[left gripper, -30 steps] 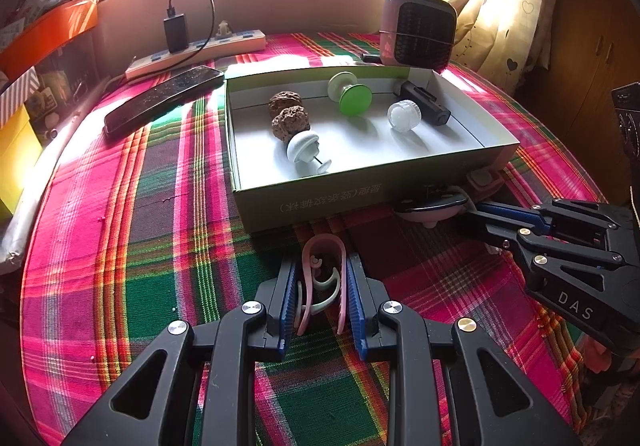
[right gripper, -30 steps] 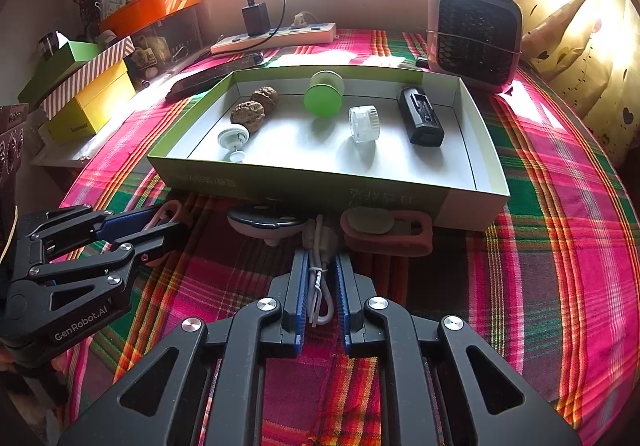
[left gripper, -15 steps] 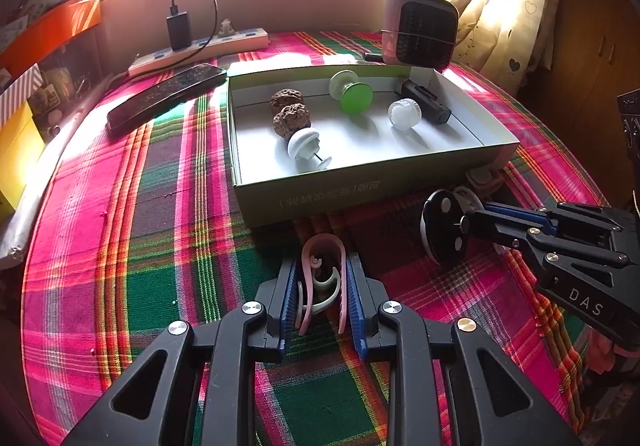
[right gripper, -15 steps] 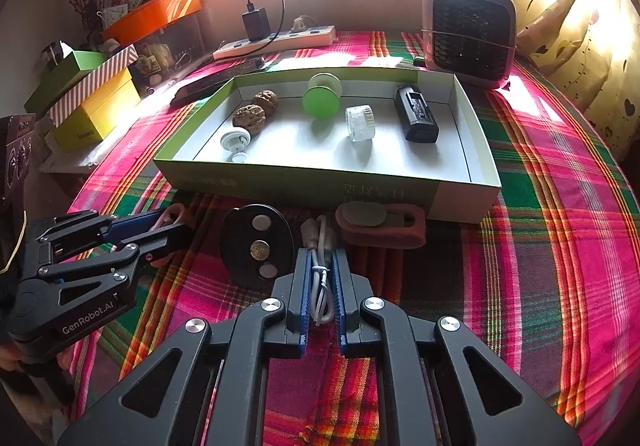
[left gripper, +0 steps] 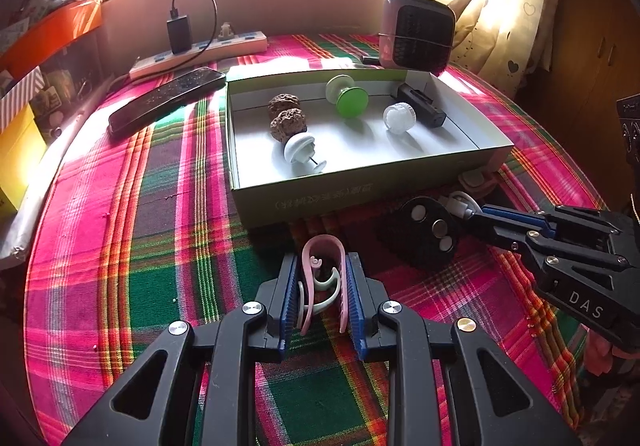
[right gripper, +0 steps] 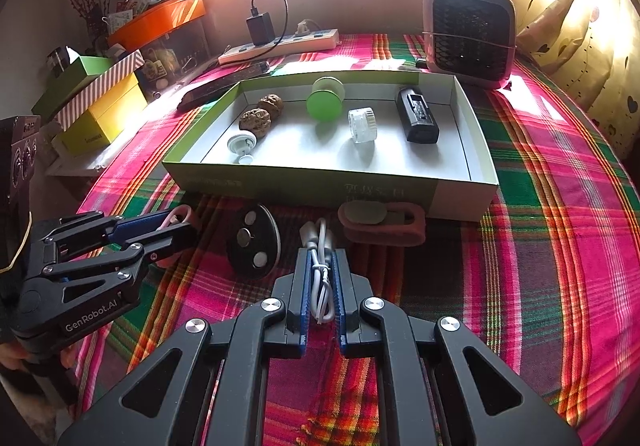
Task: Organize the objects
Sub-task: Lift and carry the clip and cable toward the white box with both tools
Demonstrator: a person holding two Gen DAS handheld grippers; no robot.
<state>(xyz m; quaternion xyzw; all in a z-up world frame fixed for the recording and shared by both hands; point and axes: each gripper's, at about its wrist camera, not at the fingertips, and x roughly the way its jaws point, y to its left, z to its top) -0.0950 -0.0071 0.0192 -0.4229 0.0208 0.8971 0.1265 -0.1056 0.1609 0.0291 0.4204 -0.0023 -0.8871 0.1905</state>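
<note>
My left gripper point(left gripper: 320, 282) is shut on a pink clip point(left gripper: 324, 266) with a pale green hook inside it, held just above the plaid cloth in front of the green box point(left gripper: 320, 198). My right gripper point(right gripper: 320, 278) is shut on a coiled white cable point(right gripper: 320, 266). A black oval disc point(right gripper: 254, 242) hangs tilted beside the cable, its underside with three round pads facing me. The box holds two walnuts point(left gripper: 286, 114), a green spool point(left gripper: 348, 96), a clear cap point(left gripper: 399, 118), a black battery point(left gripper: 422, 106) and a white suction hook point(left gripper: 300, 150).
A brown strap holder point(right gripper: 382, 224) lies against the box's front wall. A small heater point(left gripper: 418, 34) stands behind the box. A remote point(left gripper: 168, 98) and a power strip point(left gripper: 200, 50) lie at the back left. Coloured boxes point(right gripper: 100, 102) stand off the table's left edge.
My right gripper has lifted the white cable, and the black disc has tipped from lying flat up onto its edge, showing its underside. My left gripper has stayed in place with the pink clip.
</note>
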